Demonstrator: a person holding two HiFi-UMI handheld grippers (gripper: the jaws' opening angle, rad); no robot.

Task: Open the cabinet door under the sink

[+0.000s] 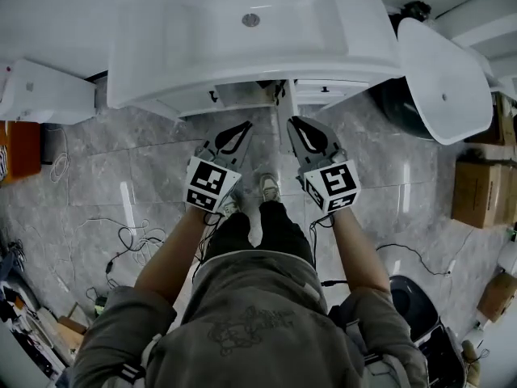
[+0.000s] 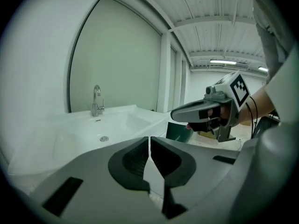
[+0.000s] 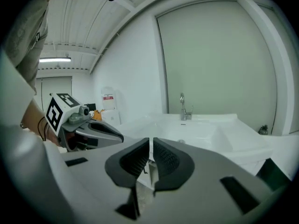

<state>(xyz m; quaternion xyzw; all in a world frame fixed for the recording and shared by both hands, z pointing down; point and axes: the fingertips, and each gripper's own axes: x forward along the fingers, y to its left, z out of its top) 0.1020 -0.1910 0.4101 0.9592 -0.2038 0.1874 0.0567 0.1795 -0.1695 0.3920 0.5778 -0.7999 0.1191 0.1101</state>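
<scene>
Both tongs idle, nothing grabbed. Left gripper (image 1: 232,138): jaws pressed nearly together, only a hairline slit between the pads, empty. Right gripper (image 1: 305,138): same, a thin slit and nothing in it. Each gripper view looks across the sink (image 1: 186,39) top, so the tips point too high for the target. The cabinet door (image 1: 238,95) sits tucked beneath the basin's near rim, far of and below both tips; from the head view only a thin strip of the front shows. One small dark pull (image 1: 214,97) is on that left panel, and a second pull (image 1: 325,90) on the right panel (image 1: 331,94), with a dark vertical seam between them. The left tip is just right of the left pull, the right tip just left of the right pull; both look about equally near. Can't tell which panel is the door meant, or its hinge side. My read: jaws need opening, then drop low and go forward to a pull.
</scene>
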